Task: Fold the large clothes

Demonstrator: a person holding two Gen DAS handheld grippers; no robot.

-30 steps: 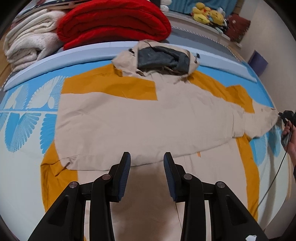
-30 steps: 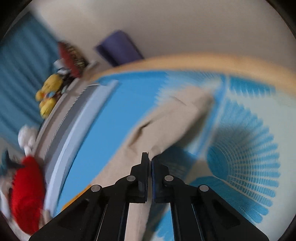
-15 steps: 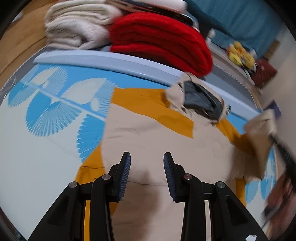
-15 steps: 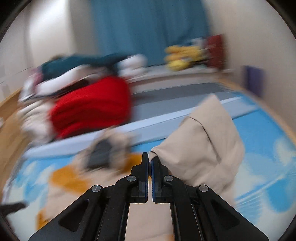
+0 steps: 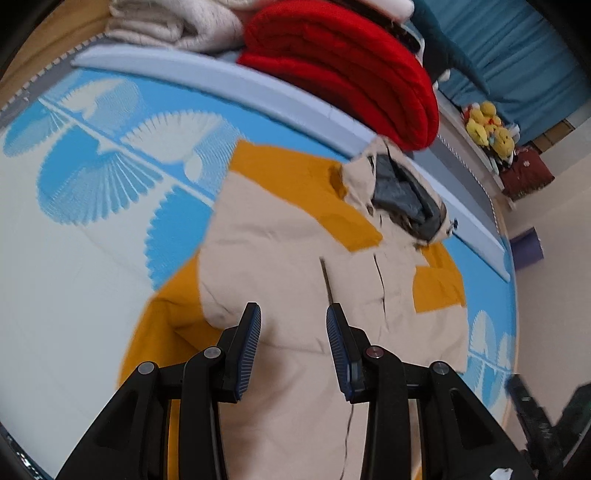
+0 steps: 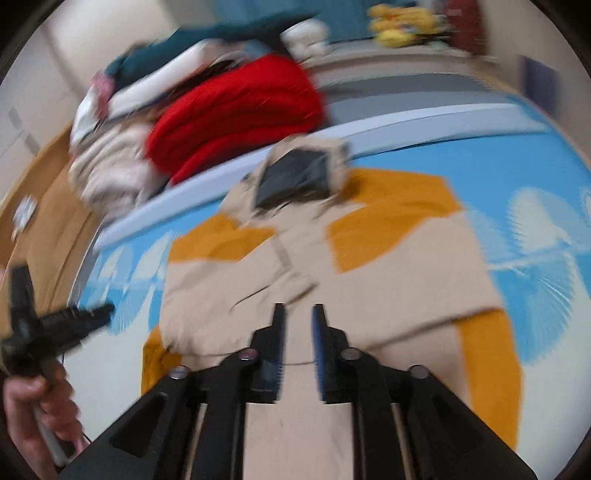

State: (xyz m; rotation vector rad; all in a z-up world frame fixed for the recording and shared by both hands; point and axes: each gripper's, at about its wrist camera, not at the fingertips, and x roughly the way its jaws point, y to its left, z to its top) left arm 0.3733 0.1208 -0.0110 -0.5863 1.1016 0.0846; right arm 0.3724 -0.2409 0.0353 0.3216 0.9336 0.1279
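A beige and orange hooded jacket [image 5: 295, 251] lies flat on the blue and white patterned mat [image 5: 92, 206], its grey-lined hood [image 5: 402, 192] toward the far edge. Both sleeves lie folded across the body. My left gripper [image 5: 293, 325] hangs open above the jacket's lower left part, with nothing between its fingers. In the right wrist view the jacket [image 6: 369, 280] fills the middle. My right gripper [image 6: 298, 314] hovers over the folded sleeve; its jaws are opening and no cloth is between them.
A folded red blanket [image 5: 343, 74] and a cream blanket [image 5: 173, 22] are stacked beyond the mat's pale blue rim [image 5: 221, 81]. Yellow plush toys [image 5: 487, 125] sit at the far right. A person's hand [image 6: 33, 406] holds the left gripper at the left.
The right gripper, shut on the sleeve, swung it from the mat's right side over the jacket body and let it go; its jaws have parted. The left gripper rolled and shifted left.
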